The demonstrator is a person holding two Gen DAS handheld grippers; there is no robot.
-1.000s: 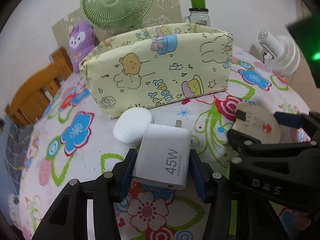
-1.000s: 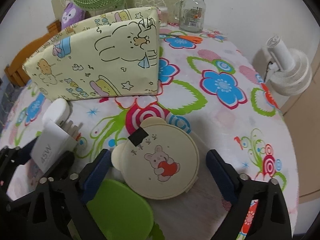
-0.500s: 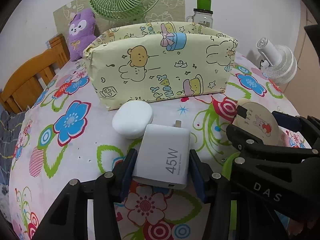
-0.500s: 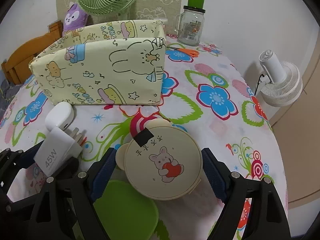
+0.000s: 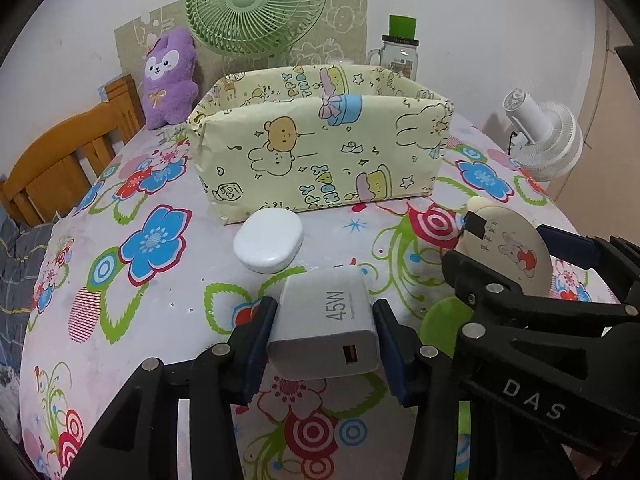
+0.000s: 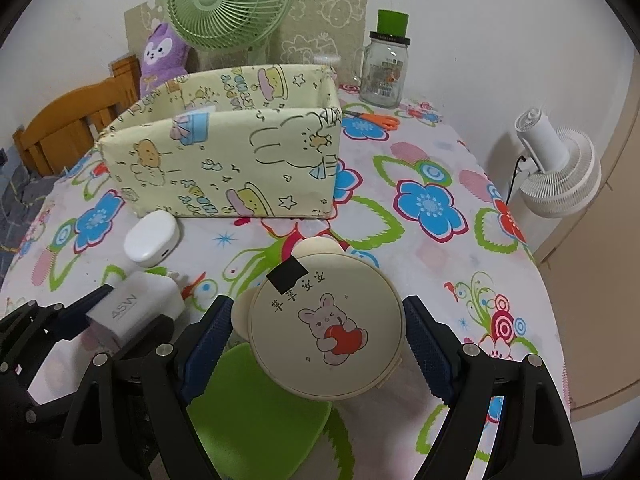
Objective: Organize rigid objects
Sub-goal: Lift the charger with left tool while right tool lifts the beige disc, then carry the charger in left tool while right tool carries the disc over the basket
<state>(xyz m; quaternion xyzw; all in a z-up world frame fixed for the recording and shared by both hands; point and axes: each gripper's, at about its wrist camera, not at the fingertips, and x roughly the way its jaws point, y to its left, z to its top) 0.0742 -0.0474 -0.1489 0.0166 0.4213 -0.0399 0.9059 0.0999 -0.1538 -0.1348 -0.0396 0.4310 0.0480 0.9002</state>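
The left gripper [image 5: 326, 330] is clenching a white 45W charger [image 5: 326, 320] between its blue pads, one pad pressed to each side, and its jaws have just been closing a little tighter on it. The charger is sitting tilted in the grip, its port end facing the camera and its prongs pointing away toward the box, raised off the flowered surface [image 5: 132, 280].

Just to its right, the right gripper [image 6: 318, 330] is grasping a round cream case [image 6: 326, 326] printed with a rabbit hugging a red heart; the pads are pressing on its left and right edges. A black patch and two small ear-like bumps are showing on its far edge. Beneath it a flat green piece [image 6: 256, 400] is lying on the surface.

A white oval earbud case [image 5: 268, 240] is resting on the surface just in front of the cartoon-printed storage box [image 5: 316, 160], which is standing open-topped near the middle of the surface. Behind the box a green fan [image 5: 256, 4], a purple plush toy [image 5: 170, 76] and a glass jar [image 6: 382, 68] with a green lid are standing; orange scissors [image 6: 378, 120] are lying by the jar. A white fan [image 6: 560, 172] is standing off the right edge.
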